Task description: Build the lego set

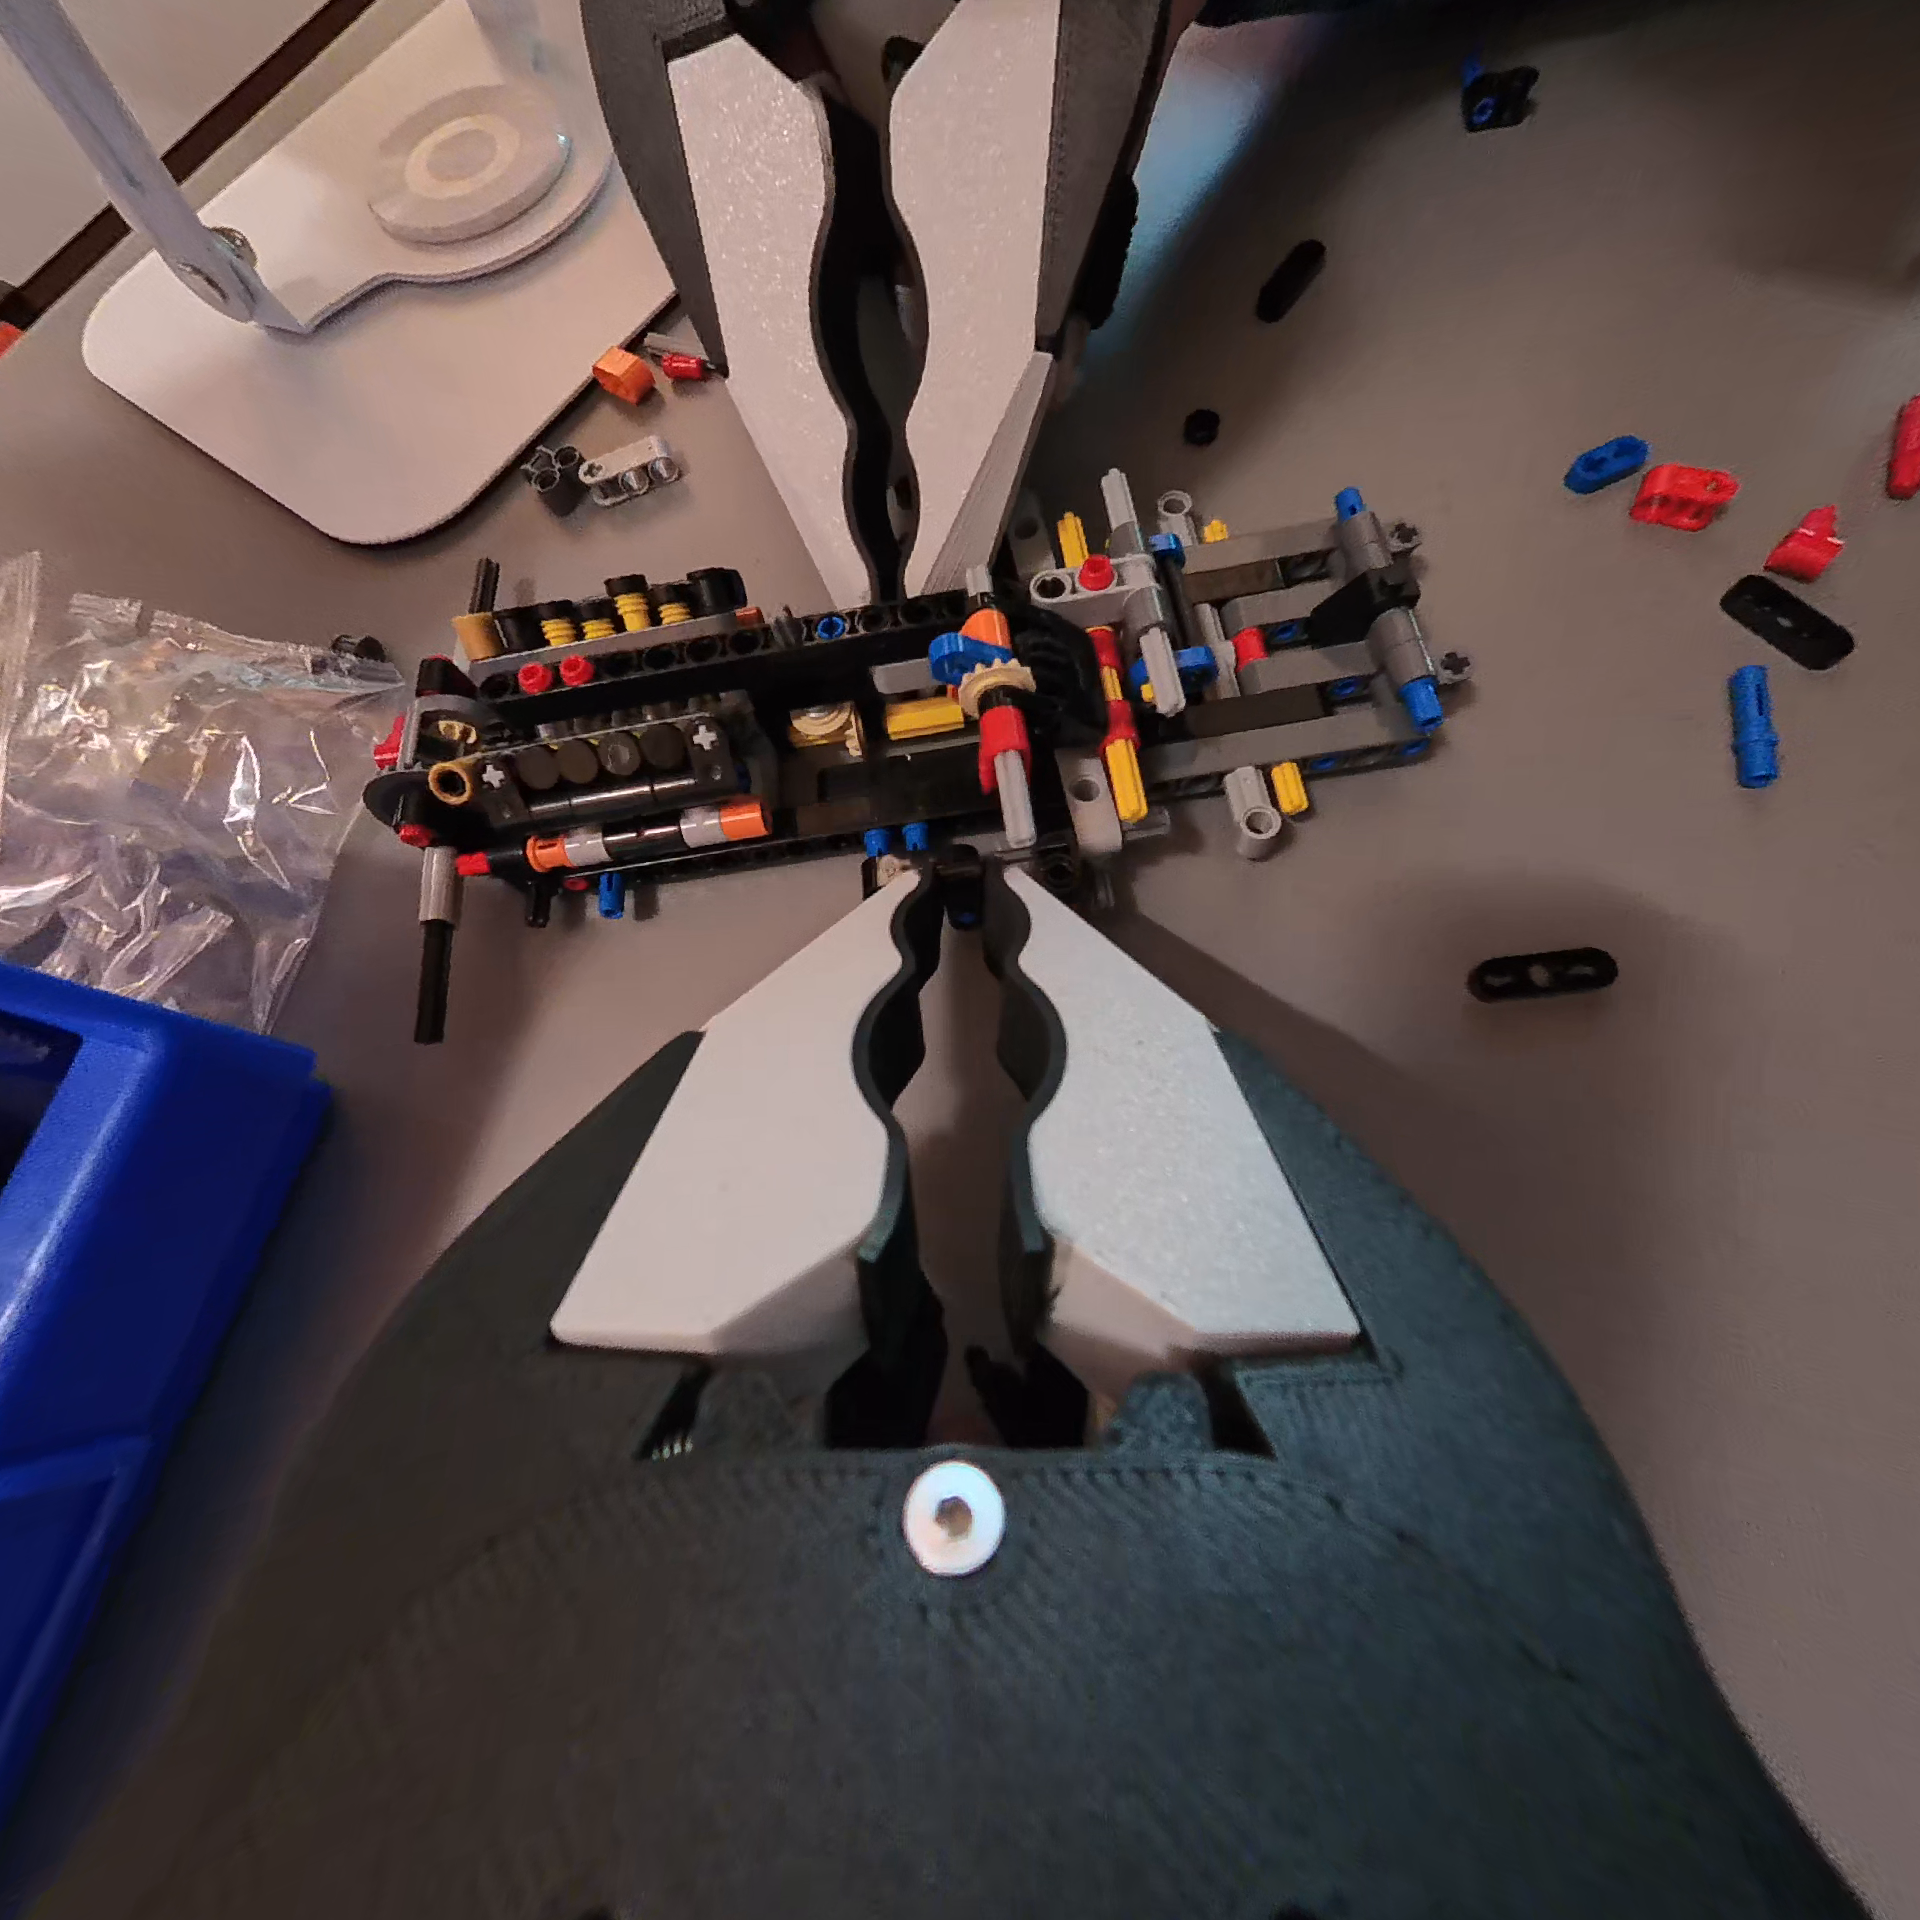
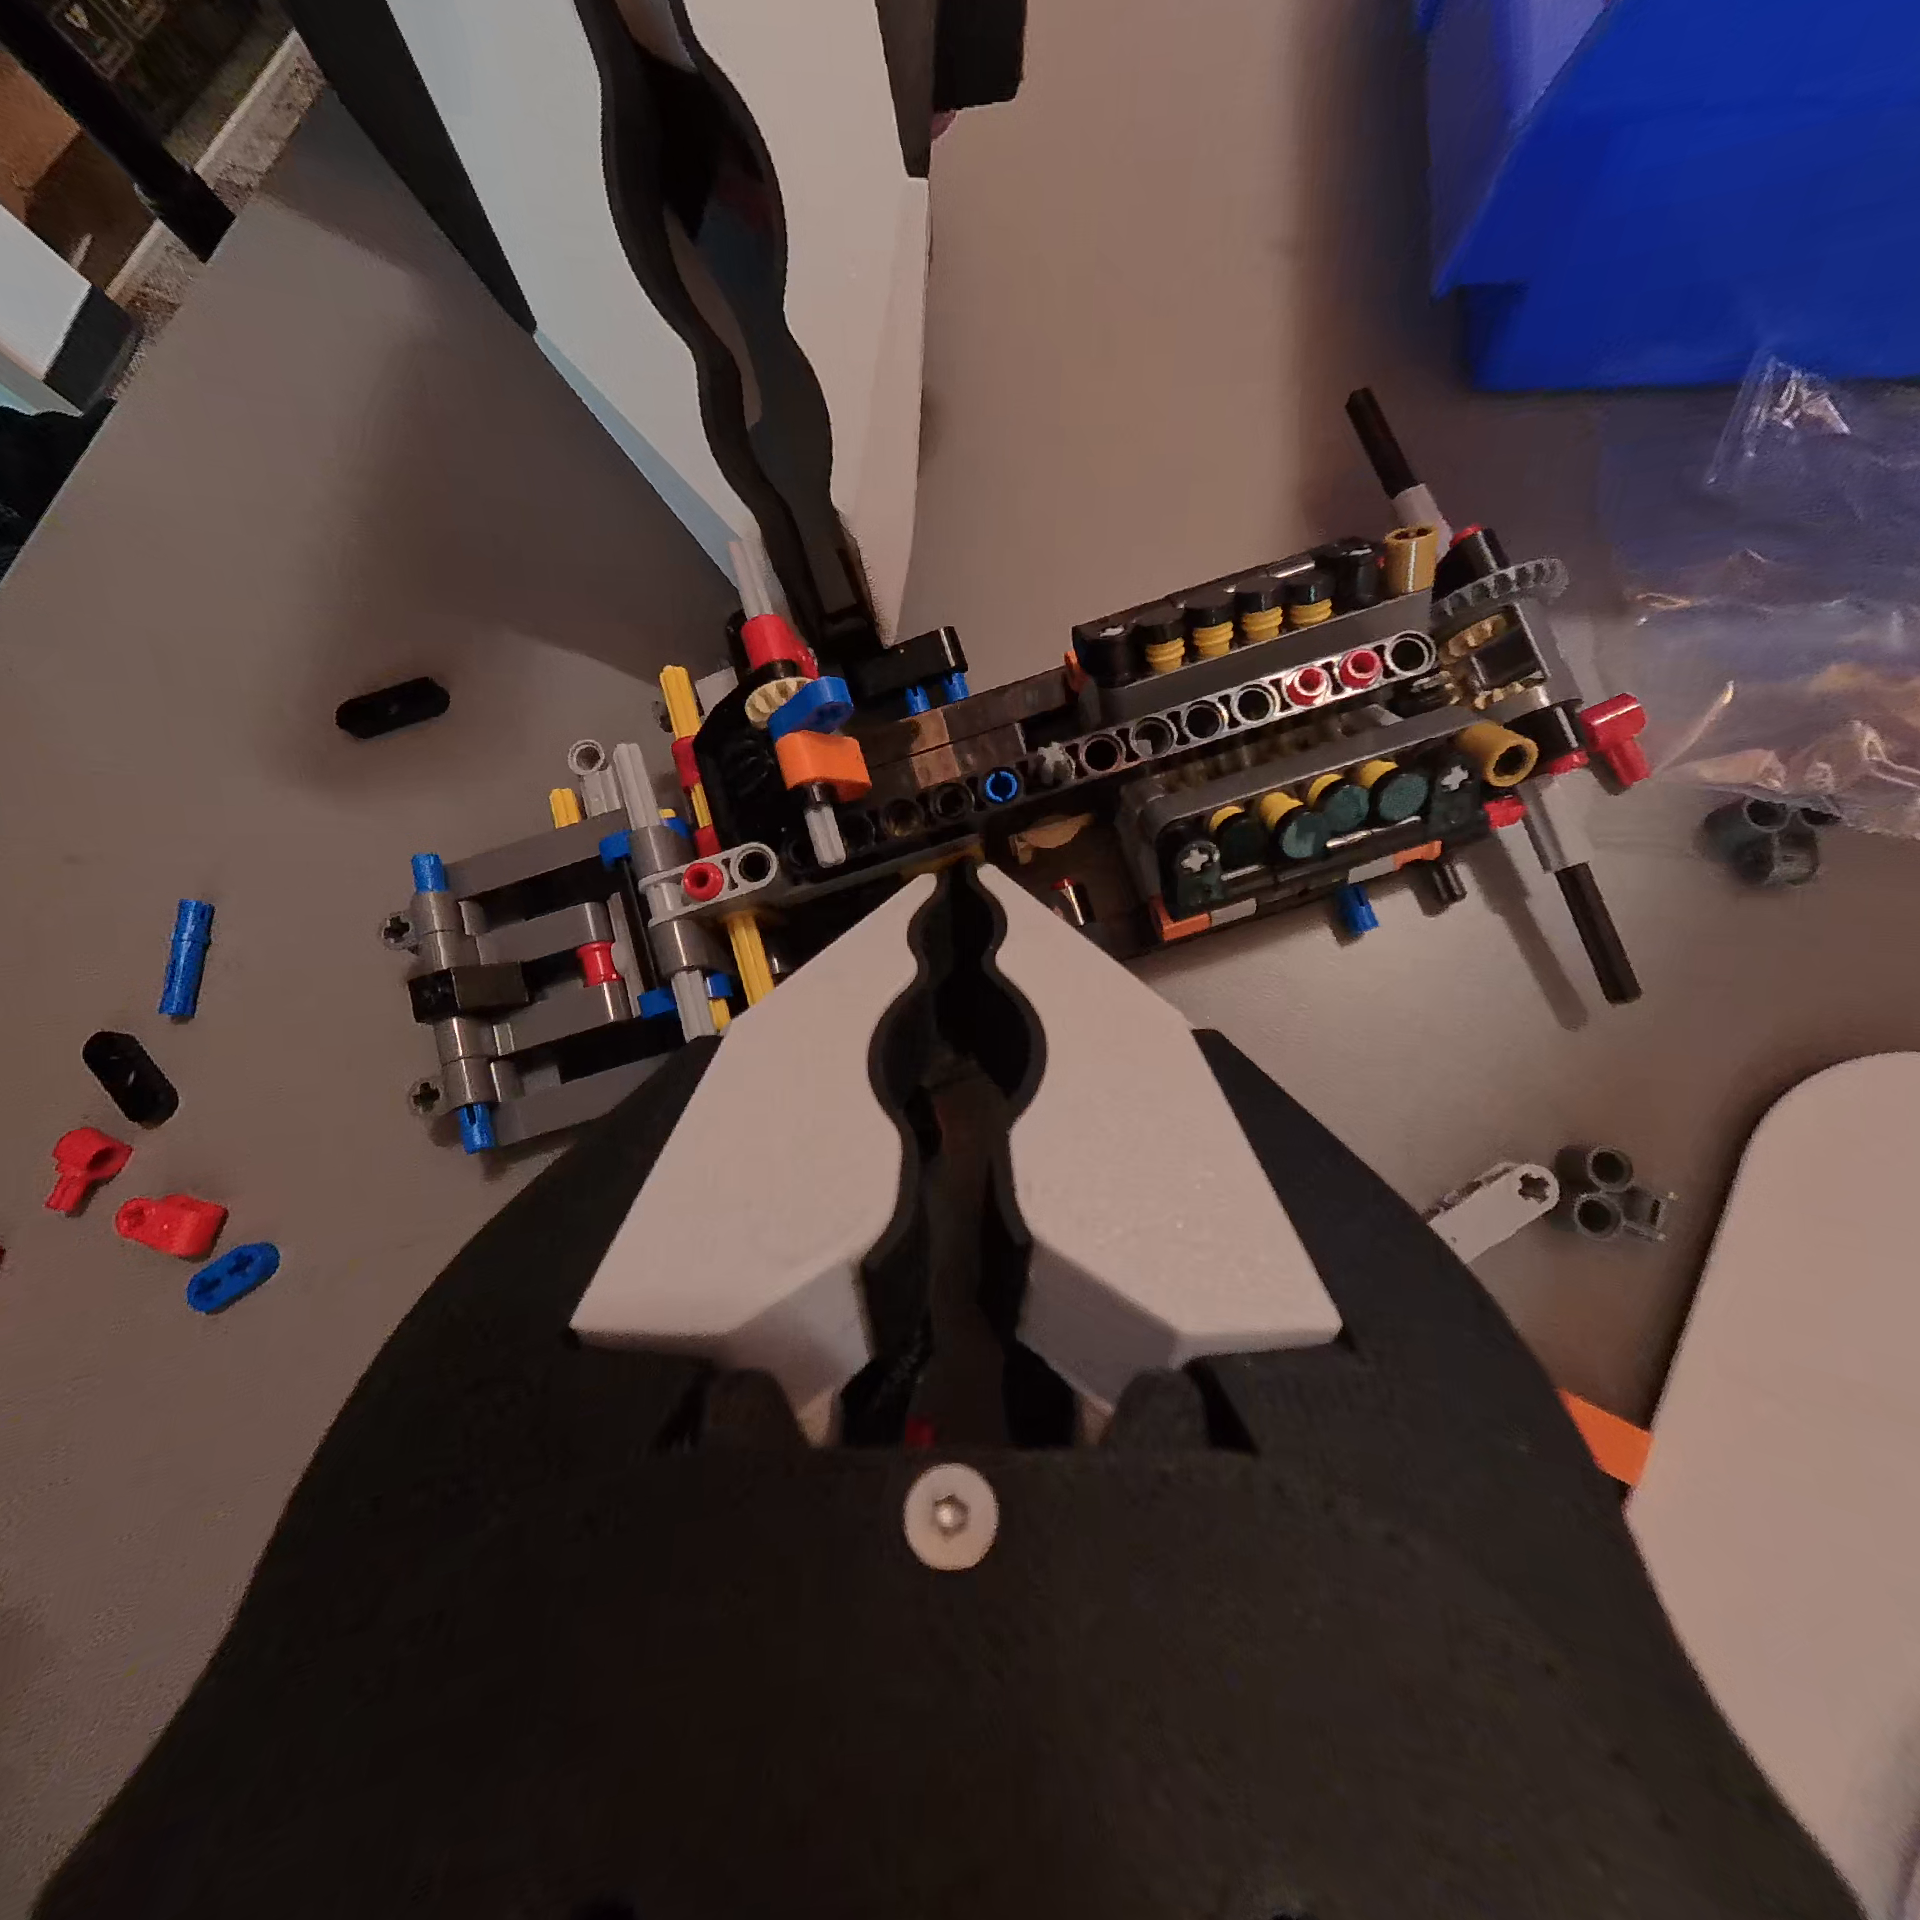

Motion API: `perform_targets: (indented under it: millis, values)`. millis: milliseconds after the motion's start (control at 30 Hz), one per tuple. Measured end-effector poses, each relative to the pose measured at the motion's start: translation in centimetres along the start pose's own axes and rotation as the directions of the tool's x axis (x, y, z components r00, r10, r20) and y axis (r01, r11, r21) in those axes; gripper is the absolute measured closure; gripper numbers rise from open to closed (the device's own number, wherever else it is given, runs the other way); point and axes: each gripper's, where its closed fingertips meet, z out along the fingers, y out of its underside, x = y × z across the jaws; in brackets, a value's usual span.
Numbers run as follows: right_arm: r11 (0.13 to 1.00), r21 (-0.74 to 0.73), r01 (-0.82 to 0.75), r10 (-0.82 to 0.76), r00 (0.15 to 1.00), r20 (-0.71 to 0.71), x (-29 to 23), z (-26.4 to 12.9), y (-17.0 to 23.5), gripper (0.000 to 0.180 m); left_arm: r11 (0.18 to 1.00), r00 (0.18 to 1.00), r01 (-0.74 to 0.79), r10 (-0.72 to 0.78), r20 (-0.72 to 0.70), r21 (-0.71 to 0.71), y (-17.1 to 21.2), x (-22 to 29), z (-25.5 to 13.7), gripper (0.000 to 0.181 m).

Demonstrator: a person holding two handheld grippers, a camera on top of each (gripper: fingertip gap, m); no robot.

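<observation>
The lego set [image 1: 914,717], a long, half-built chassis of black and grey beams studded with yellow, red, blue and orange pins and axles, lies flat on the grey table [image 1: 1455,1195] between the two tongs. The left gripper [image 1: 954,894] pinches a small black piece with blue pins [image 2: 914,665] against one long side. The right gripper [image 2: 961,878] meets the opposite side, its tips nearly together; whether it grips anything I cannot tell.

- The half-built lego chassis [image 1: 831,717] lies flat and lengthwise on the grey worktop [image 1: 1351,1143]: black and grey holed beams with red, blue and yellow pins, an orange piece and a tan gear.
- A small black beam [image 2: 914,657] with two blue pins sits at the chassis's long edge.
- Loose red, blue and black pieces [image 1: 1683,497] lie scattered beside its grey-framed end.
</observation>
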Motion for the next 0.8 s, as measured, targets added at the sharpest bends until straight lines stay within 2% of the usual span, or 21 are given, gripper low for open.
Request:
perform_targets:
  millis: [367, 800]
  values:
    - [1.0, -0.002, 0.0, 0.0, 1.0, 0.002, 0.03, 0.01, 0.02, 0.18, 1.0, 0.999, 0.013, -0.013, -0.036, 0.001, 0.12, -0.13, 0.05, 0.174]
    - [1.0, -0.003, 0.002, -0.002, 1.0, 0.003, 0.11, 0.01, 0.01, 0.18, 0.999, 0.998, -0.039, 0.038, -0.053, -0.005, 0.37, -0.33, 0.12, 0.174]
